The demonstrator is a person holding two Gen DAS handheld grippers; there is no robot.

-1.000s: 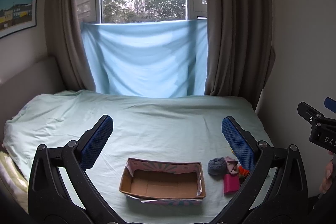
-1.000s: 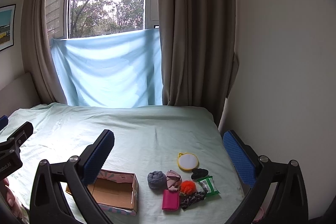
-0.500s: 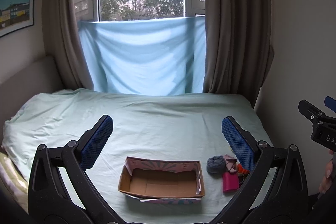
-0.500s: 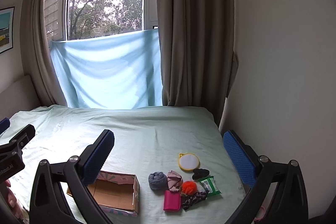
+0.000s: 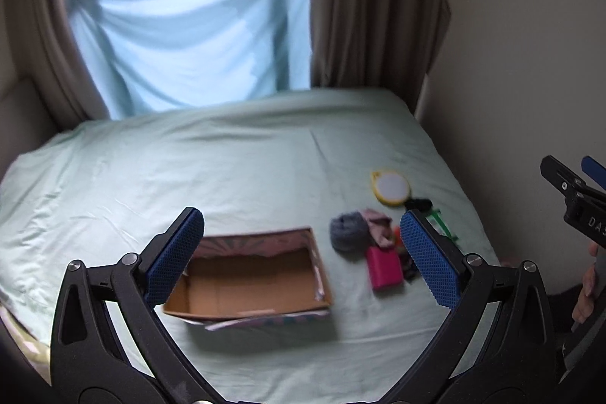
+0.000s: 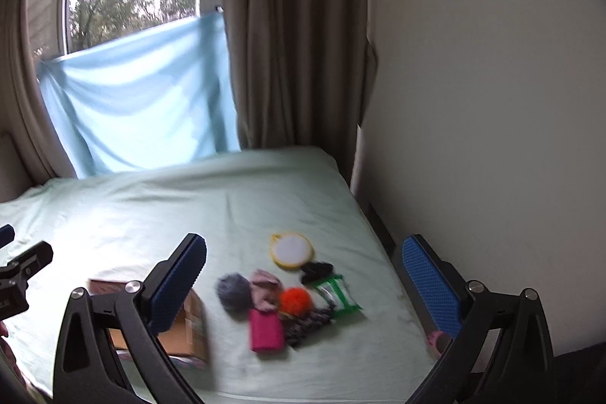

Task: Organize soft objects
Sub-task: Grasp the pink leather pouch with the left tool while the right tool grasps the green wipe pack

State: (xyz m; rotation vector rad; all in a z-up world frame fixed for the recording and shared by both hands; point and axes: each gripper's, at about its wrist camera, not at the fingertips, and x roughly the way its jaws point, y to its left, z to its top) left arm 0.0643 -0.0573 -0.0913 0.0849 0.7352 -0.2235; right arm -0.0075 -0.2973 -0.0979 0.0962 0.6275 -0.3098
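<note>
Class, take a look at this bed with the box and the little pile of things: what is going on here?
A person holds two grippers above a bed; both the left gripper and the right gripper are open and carry nothing. An open cardboard box sits empty on the sheet. Beside it lies a cluster: grey yarn ball, pink pouch, orange pompom, green packet, yellow-rimmed mirror. Nothing has gone into the box yet.

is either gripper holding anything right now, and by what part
Nothing is held: the left hand-held gripper and the right hand-held gripper are both open above the bed.
</note>
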